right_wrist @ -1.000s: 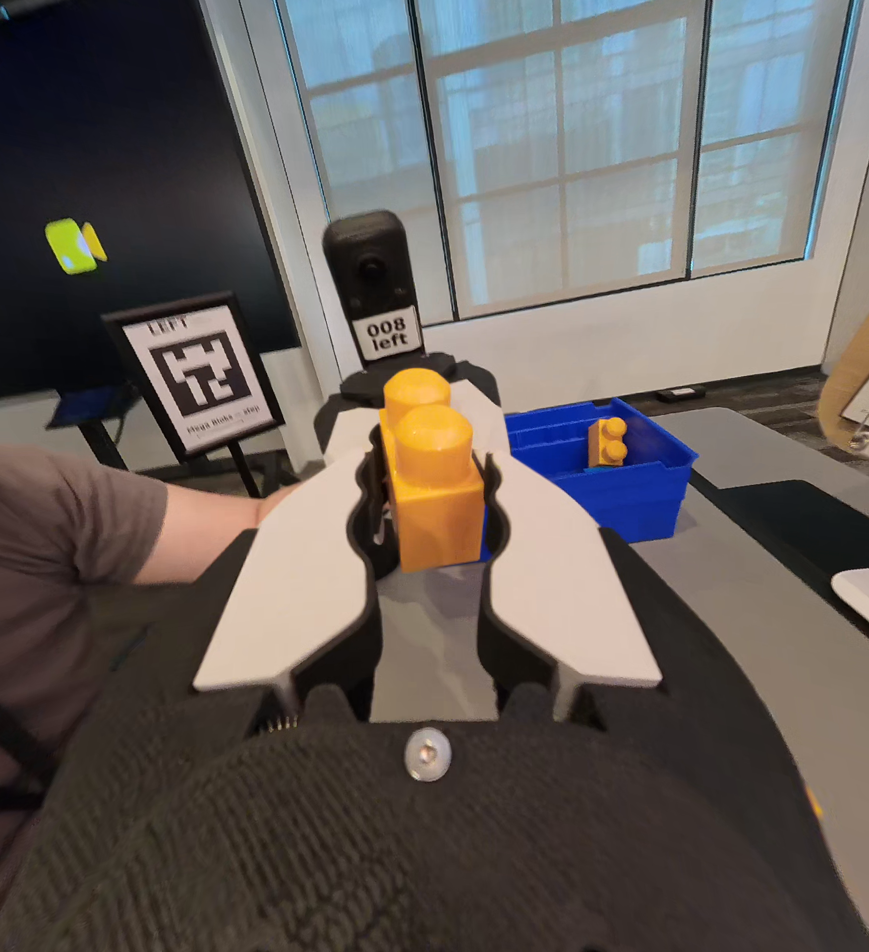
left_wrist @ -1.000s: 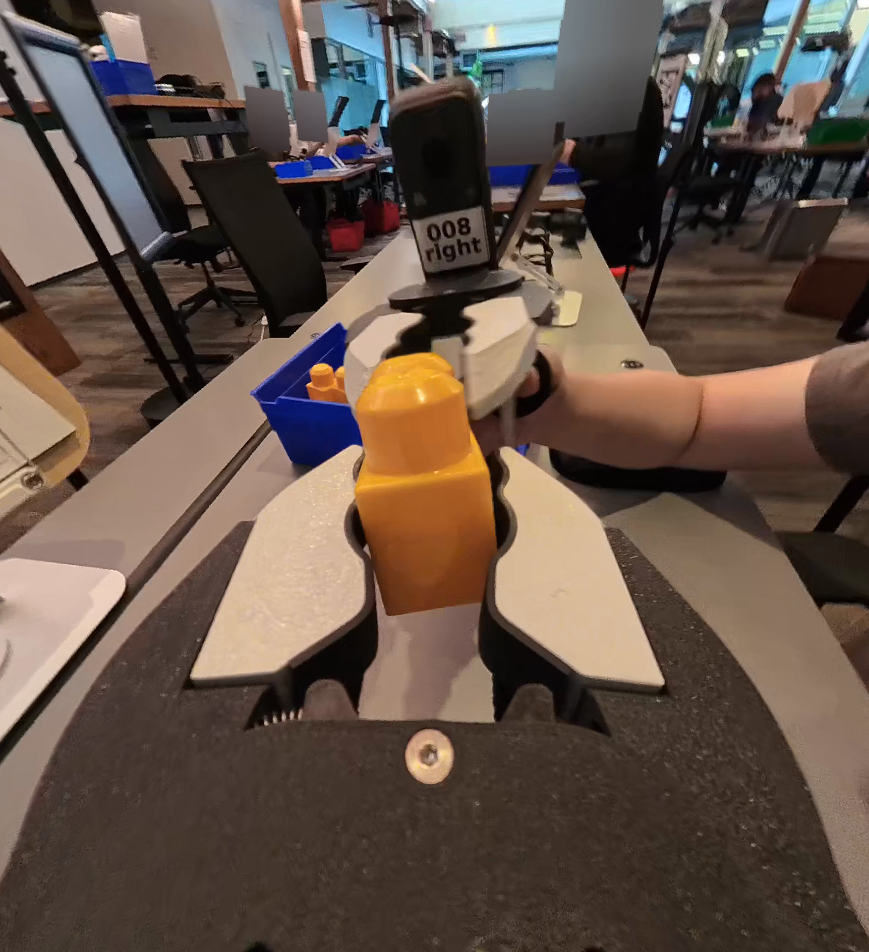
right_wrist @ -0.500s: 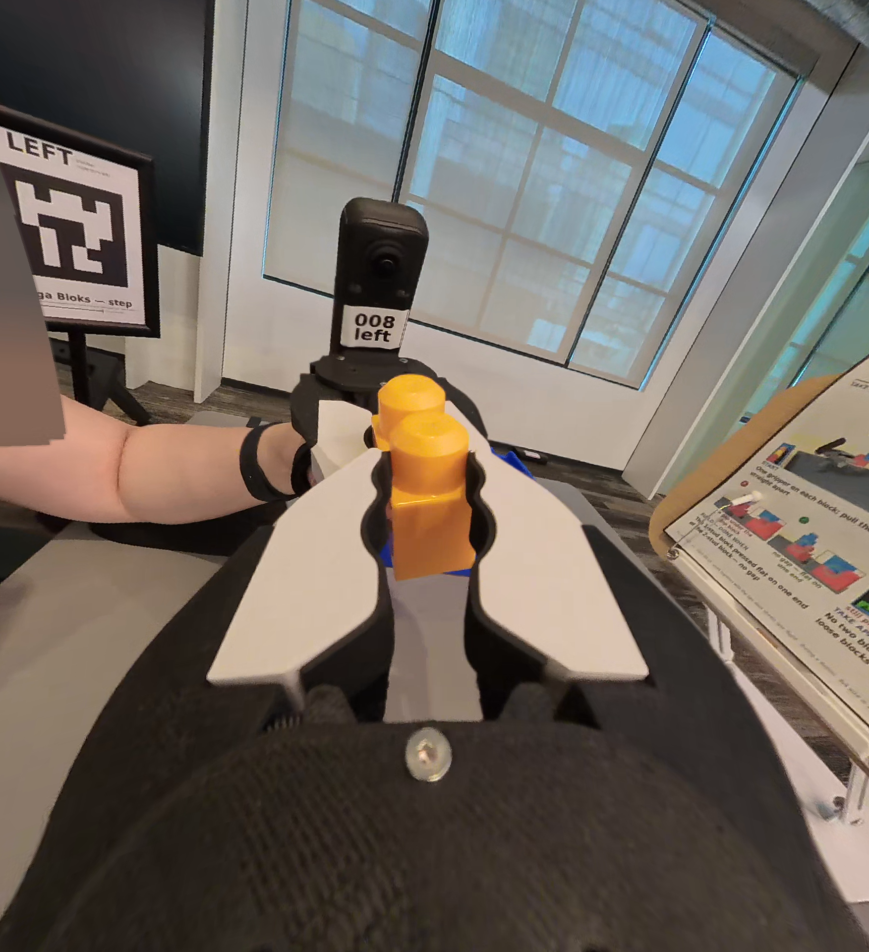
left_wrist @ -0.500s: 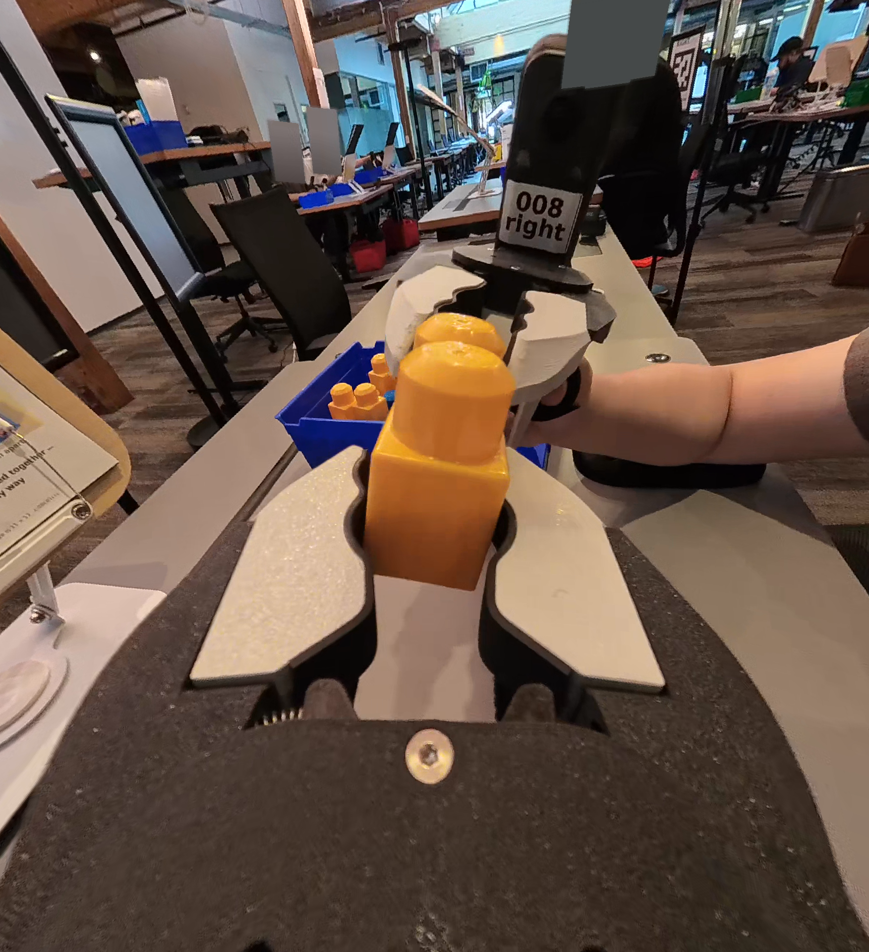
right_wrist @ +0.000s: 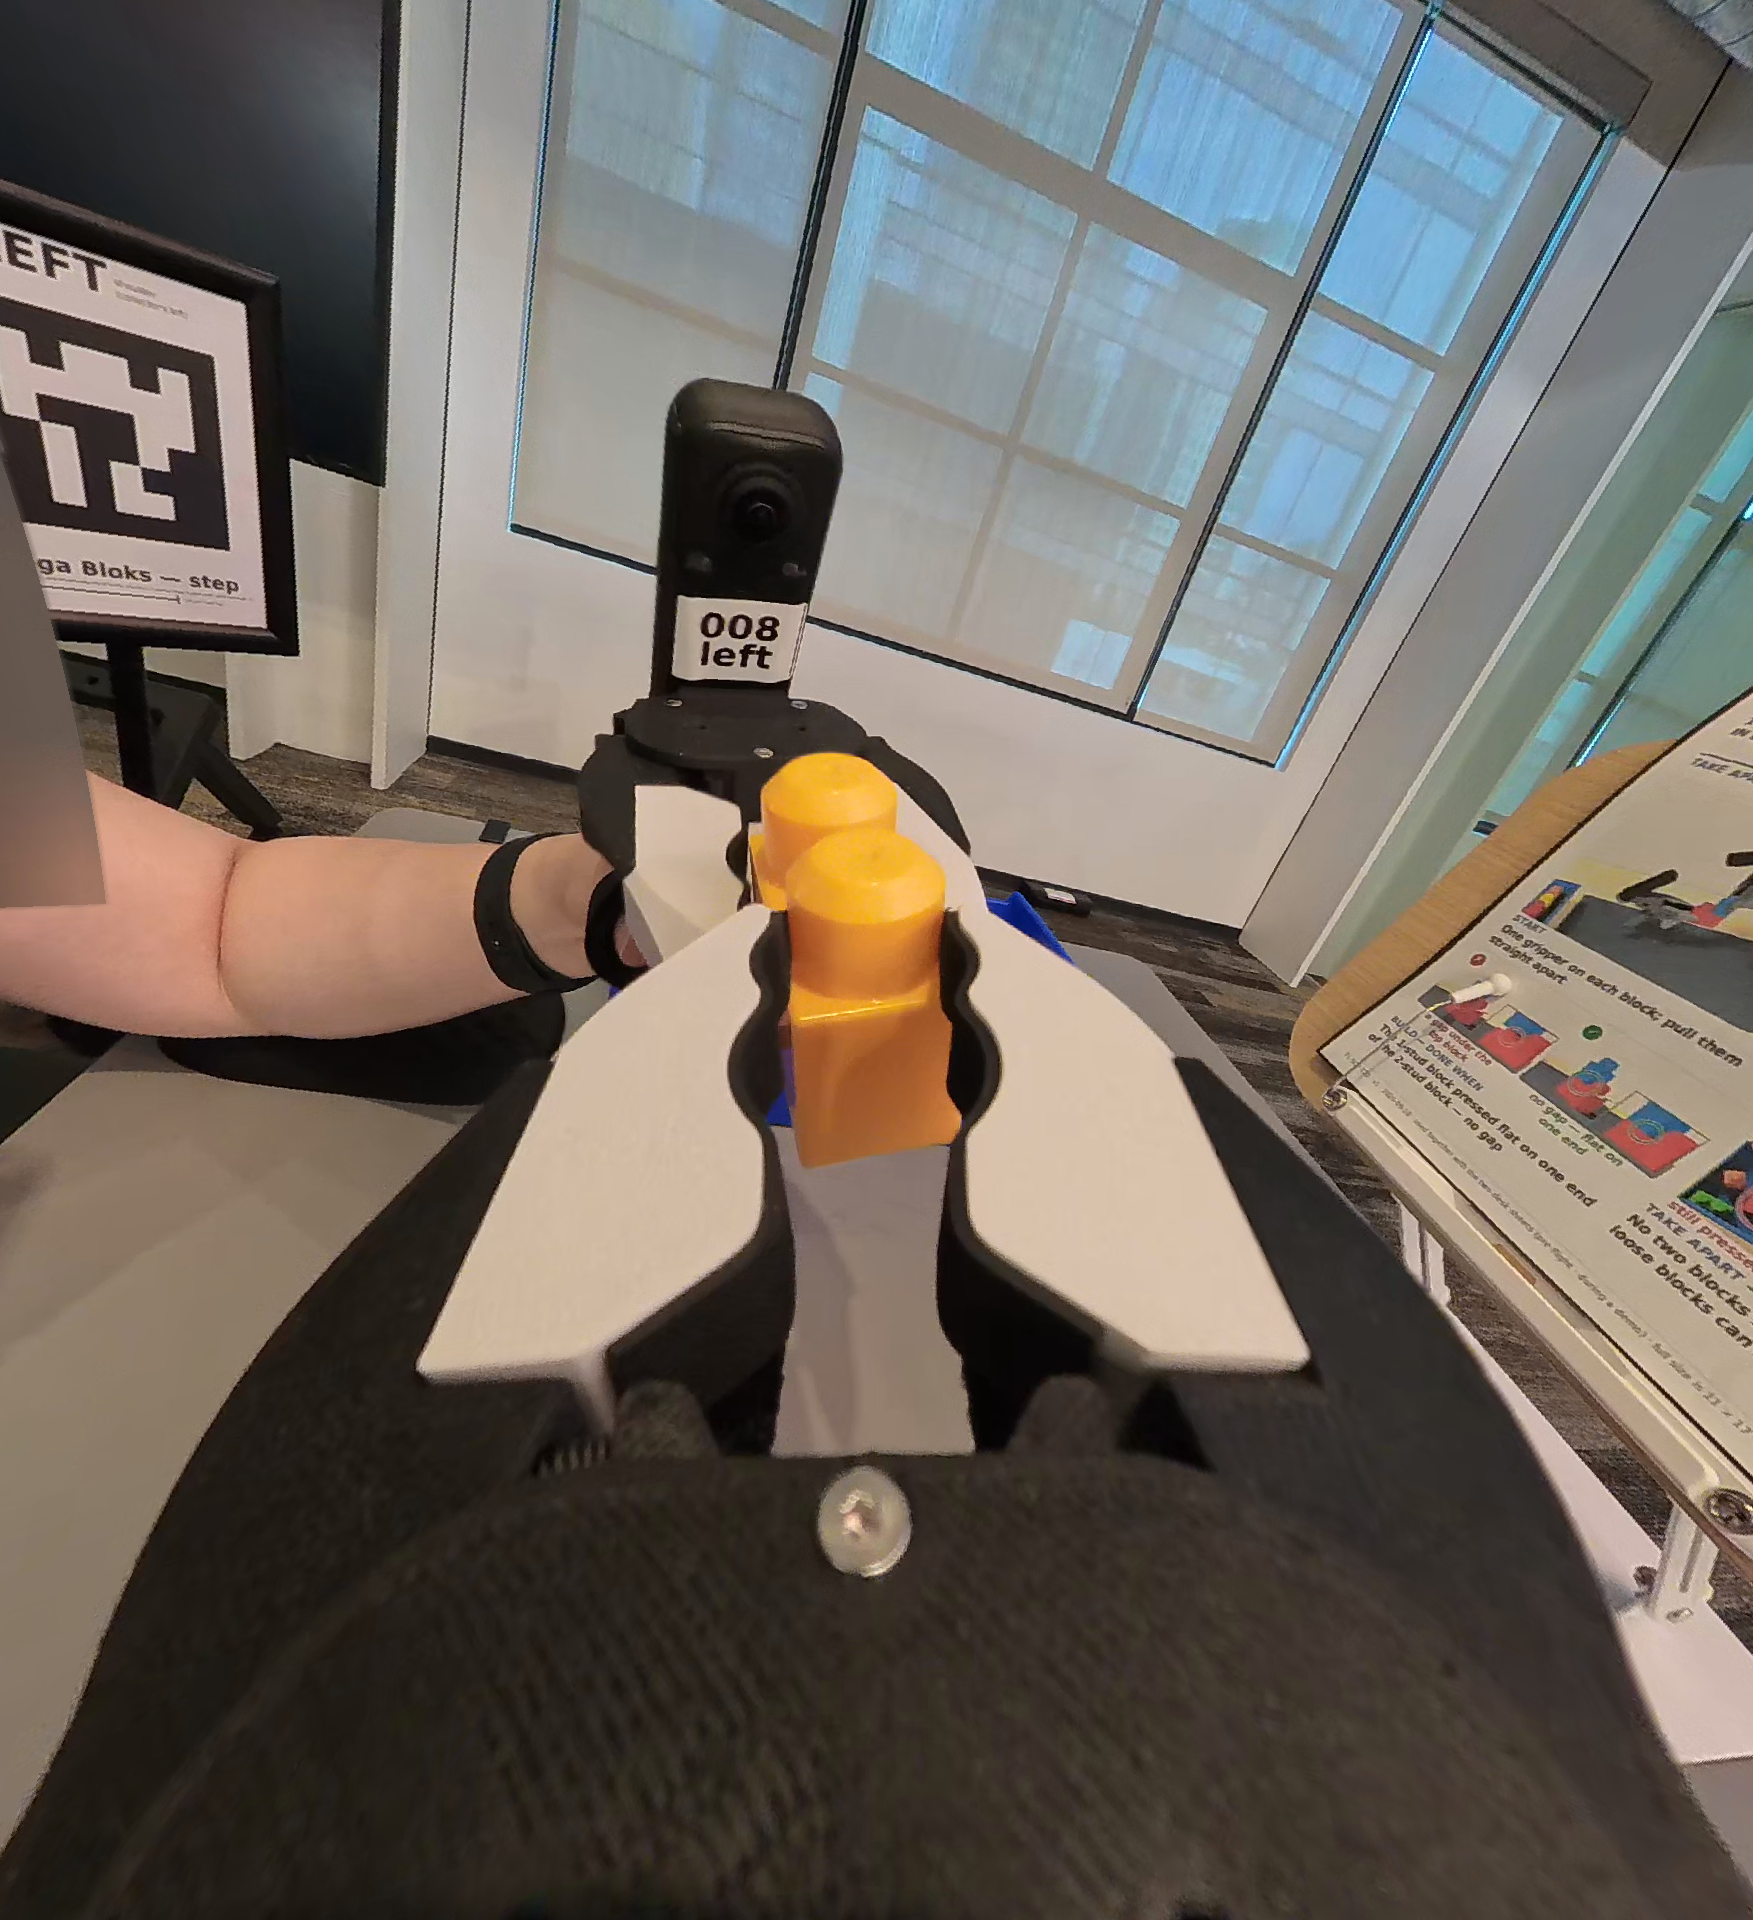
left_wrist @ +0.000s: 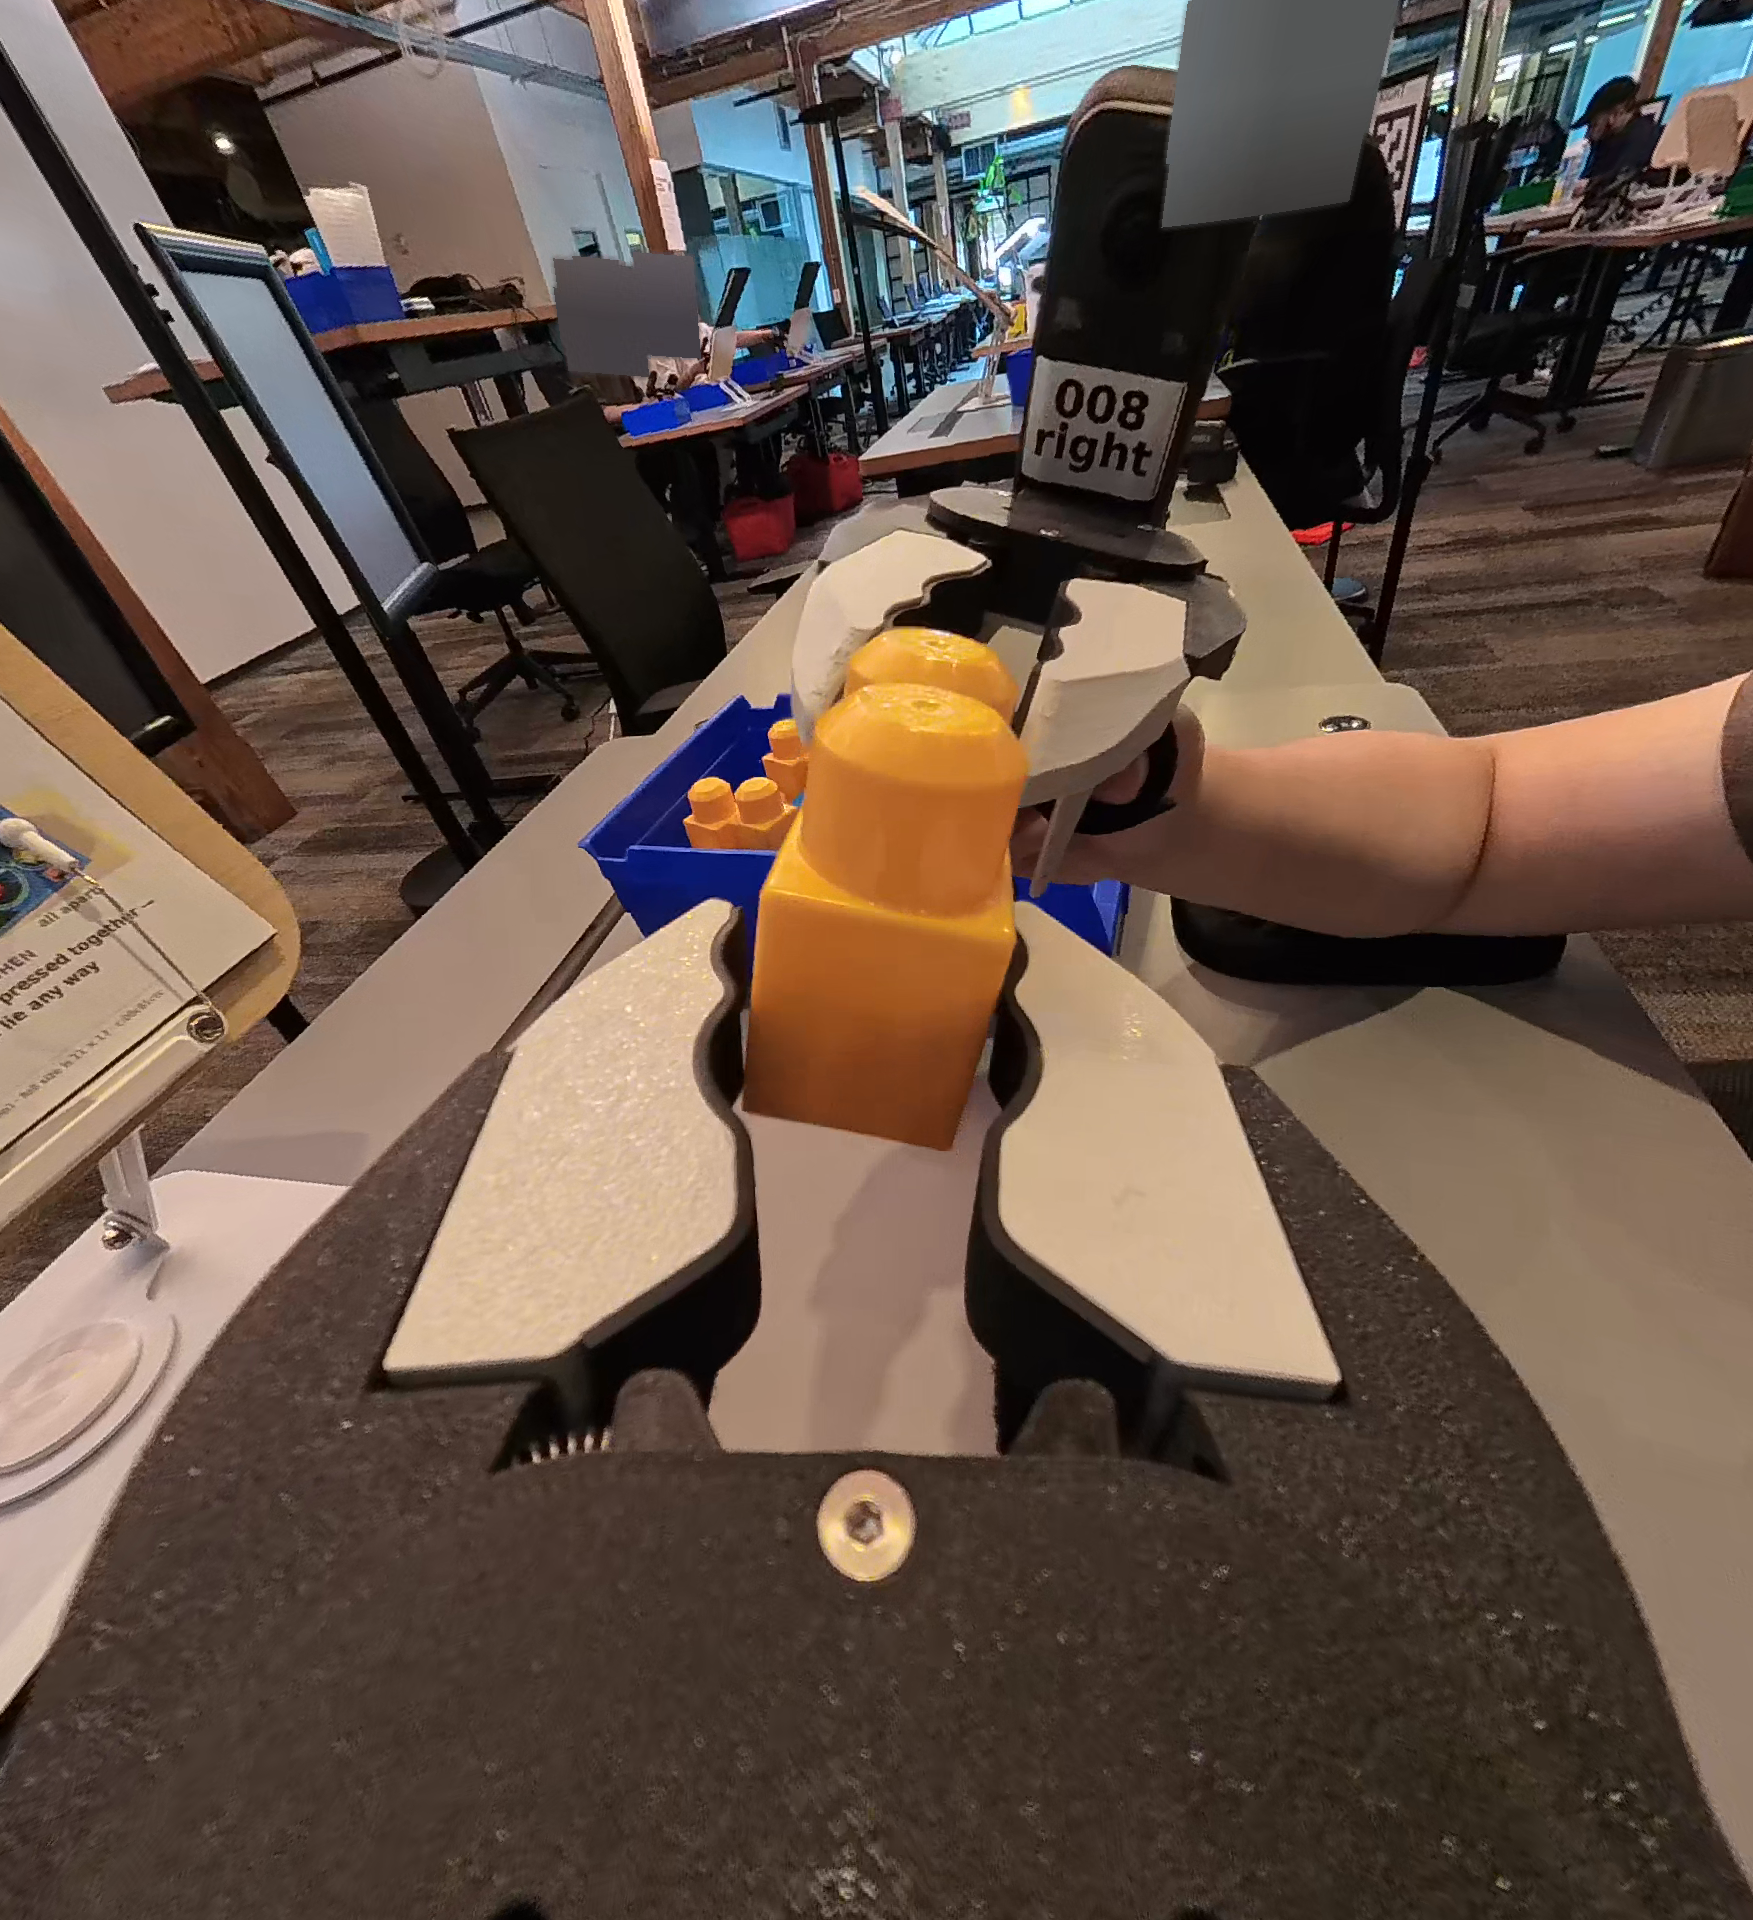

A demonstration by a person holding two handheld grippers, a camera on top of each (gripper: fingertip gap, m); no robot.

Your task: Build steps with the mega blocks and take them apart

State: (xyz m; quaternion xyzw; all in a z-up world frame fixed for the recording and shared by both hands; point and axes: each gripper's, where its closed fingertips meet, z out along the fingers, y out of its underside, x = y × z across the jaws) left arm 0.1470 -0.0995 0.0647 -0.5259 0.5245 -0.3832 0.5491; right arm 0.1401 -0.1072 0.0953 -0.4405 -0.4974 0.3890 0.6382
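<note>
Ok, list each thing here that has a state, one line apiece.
left hand-held gripper: shut on an orange block, held off the table.
right hand-held gripper: shut on a second orange block, also in the air.
The two blocks: end to end; whether joined or just touching, cannot tell.
blue bin: open-topped, more orange blocks lying loose inside.

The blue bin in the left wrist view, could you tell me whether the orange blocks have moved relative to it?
Yes. The orange blocks, held between both tongs, have shifted right across the blue bin.
</note>
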